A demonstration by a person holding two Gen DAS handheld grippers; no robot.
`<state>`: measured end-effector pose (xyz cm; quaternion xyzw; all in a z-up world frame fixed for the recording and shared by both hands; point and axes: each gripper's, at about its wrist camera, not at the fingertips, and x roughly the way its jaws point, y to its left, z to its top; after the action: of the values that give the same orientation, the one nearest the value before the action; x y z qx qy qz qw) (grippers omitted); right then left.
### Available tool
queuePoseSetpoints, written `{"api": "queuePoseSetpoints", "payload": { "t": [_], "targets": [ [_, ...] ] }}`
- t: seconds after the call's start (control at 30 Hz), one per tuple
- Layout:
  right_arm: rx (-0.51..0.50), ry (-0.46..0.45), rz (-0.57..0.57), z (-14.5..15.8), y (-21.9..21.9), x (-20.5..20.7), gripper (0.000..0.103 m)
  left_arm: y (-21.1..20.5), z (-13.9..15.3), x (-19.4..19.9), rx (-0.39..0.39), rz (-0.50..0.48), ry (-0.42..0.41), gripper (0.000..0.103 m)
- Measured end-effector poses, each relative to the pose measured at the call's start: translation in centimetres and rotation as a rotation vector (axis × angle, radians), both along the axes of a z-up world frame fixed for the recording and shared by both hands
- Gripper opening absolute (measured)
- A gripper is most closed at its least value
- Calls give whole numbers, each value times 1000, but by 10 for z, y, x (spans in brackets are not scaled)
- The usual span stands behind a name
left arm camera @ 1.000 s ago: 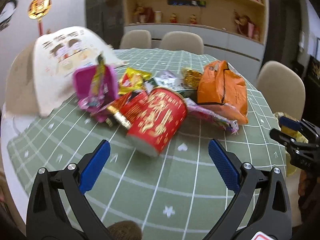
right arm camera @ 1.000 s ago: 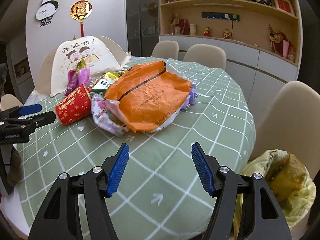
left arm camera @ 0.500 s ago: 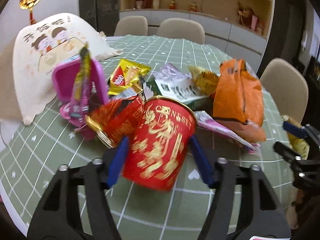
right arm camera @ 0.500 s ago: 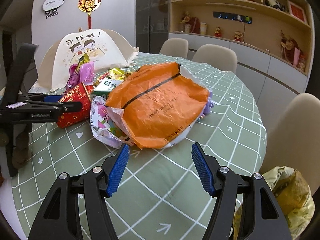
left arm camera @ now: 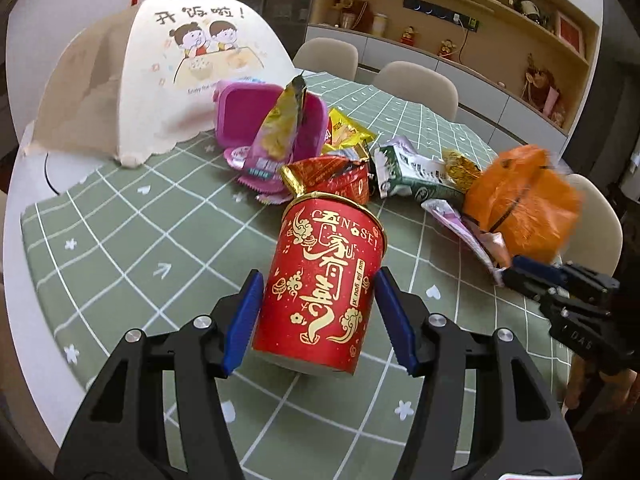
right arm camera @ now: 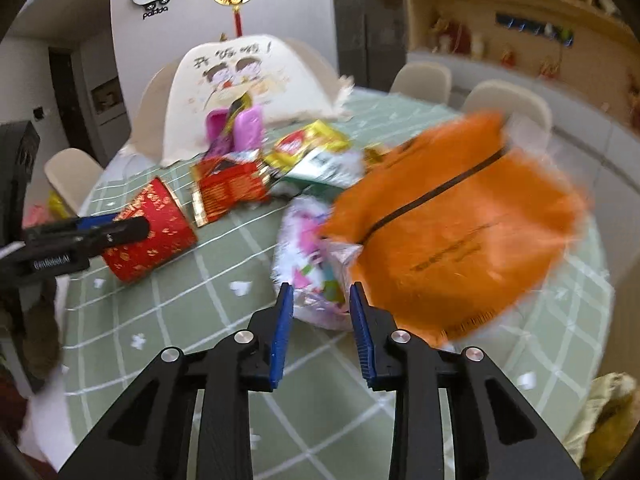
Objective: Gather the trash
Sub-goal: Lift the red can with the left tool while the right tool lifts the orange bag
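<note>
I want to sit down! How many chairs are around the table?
4. Two far chairs stand behind the table, one chair behind the orange bag, one chair left, in the right wrist view. More may be hidden.

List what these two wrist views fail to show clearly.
- Right wrist view: motion blur smears the orange bag and the pale wrapper, so whether the right gripper, whose jaws have just been closing, has pinched that wrapper cannot be told.
- Left wrist view: the red cup in the left gripper hides the tablecloth beneath it.
</note>
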<state>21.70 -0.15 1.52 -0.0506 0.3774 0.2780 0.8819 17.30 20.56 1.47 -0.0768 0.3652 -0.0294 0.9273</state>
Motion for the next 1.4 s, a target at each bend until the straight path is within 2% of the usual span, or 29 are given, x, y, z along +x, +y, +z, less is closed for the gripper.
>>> {"api": "queuePoseSetpoints", "payload": {
  "t": [0.2,0.3,0.43,0.5,0.63,0.77,0.83,0.9,1.07,1.17,1.27,1.3,1.33,1.4],
  "targets": [
    [8,54,119,-4,18,-20,28,7,-1,-1,-40,19,-3,55],
    [14,-28,83,12,9,-31,28,8,0,-4,-49,16,-10,55],
    [-43,-166,43,27,0,-44,30,11,1,-6,-62,17,-18,55],
    [-71,-191,61,31,-3,-45,30,14,2,-6,-73,20,-19,55],
    [-62,-176,96,35,-3,-43,30,21,9,-9,-72,35,-40,55],
    [27,-158,96,43,-10,-40,31,35,16,-17,-46,59,-58,55],
    [56,-139,65,43,-9,-31,38,42,16,-18,-41,75,-55,55],
    [67,-102,62,37,2,-14,39,47,13,-17,-50,87,-43,55],
    [46,-24,92,16,37,8,39,47,11,-20,-63,79,-35,55],
    [-56,-31,71,0,59,18,39,49,12,-21,-65,77,-31,55],
    [-90,16,66,-12,64,28,39,51,11,-22,-70,80,-28,56],
    [-58,28,64,-10,60,29,39,51,10,-22,-72,78,-25,57],
    [-33,34,63,-7,55,30,31,51,10,-22,-75,74,-21,58],
    [8,11,33,7,41,29,25,50,8,-21,-75,69,-16,62]
  ]
}}
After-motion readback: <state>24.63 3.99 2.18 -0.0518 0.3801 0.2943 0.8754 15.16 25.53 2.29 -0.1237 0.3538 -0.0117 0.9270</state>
